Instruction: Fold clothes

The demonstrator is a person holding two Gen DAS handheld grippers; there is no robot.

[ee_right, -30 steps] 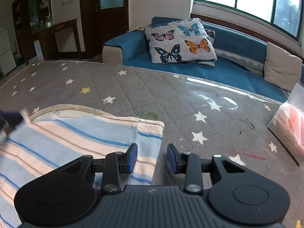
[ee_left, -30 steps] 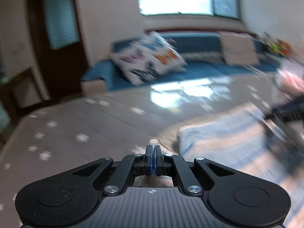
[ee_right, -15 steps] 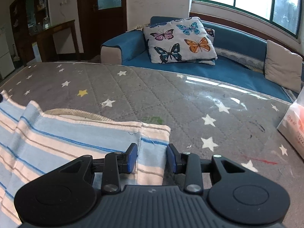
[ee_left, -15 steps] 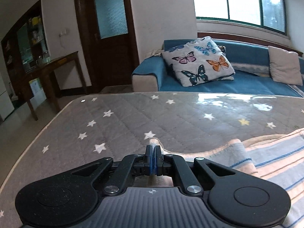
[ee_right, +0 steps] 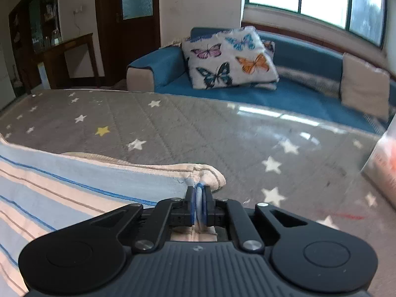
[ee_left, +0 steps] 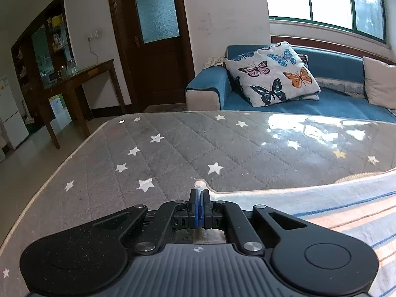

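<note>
A striped cloth [ee_left: 341, 205] in pale blue, peach and white lies on a grey star-patterned mattress [ee_left: 188, 148]. My left gripper [ee_left: 199, 194] is shut on the cloth's left corner, and a small tuft of fabric pokes out past its tips. In the right wrist view the same striped cloth [ee_right: 81, 193] stretches off to the left. My right gripper [ee_right: 198, 193] is shut on the cloth's right corner, with bunched fabric squeezed between the blue pads.
Behind the mattress stands a blue sofa [ee_left: 334, 104] with a butterfly pillow [ee_left: 272, 74] and a beige cushion [ee_left: 378, 84]. A wooden side table [ee_left: 81, 79] and a dark door [ee_left: 153, 39] are at the left. A pink tissue pack [ee_right: 383, 163] sits at the mattress's right edge.
My right gripper's jaws have shut on the cloth's right corner. My left gripper swung left with its corner, drawing the cloth out flat and taut.
</note>
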